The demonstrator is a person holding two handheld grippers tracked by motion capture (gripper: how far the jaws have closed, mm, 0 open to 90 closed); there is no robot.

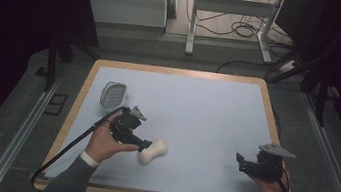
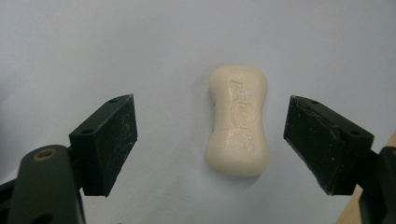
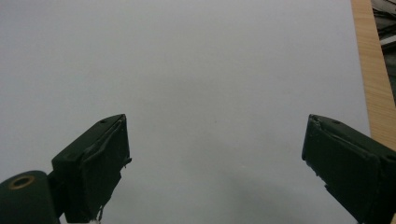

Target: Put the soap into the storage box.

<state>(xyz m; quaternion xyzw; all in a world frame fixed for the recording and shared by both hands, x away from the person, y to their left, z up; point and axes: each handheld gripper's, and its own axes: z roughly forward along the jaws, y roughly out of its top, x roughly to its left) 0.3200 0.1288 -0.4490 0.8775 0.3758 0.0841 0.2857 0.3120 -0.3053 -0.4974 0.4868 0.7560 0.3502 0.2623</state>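
Pale blue mat (image 1: 206, 116) covers the wood table (image 1: 182, 72), w/ a dark room and loose cables on the floor behind. Left gripper (image 1: 143, 146) sits in the person's left hand (image 1: 104, 142), low at the mat's near-left part. Its jaws are spread wide apart, gripping nothing. Soap bar (image 2: 239, 120) is cream, pinched in the middle, w/ letters pressed in it. It lies flat on the mat right btwn the two jaws, a bit closer to the right one, not touching either. Soap dish (image 1: 113, 95) is white w/ slots and sits on the mat just past the left gripper, near the left edge. Right gripper (image 1: 241, 161) is well apart from the soap, at the near-right side. Its jaws are wide open too, w/ bare mat btwn them.
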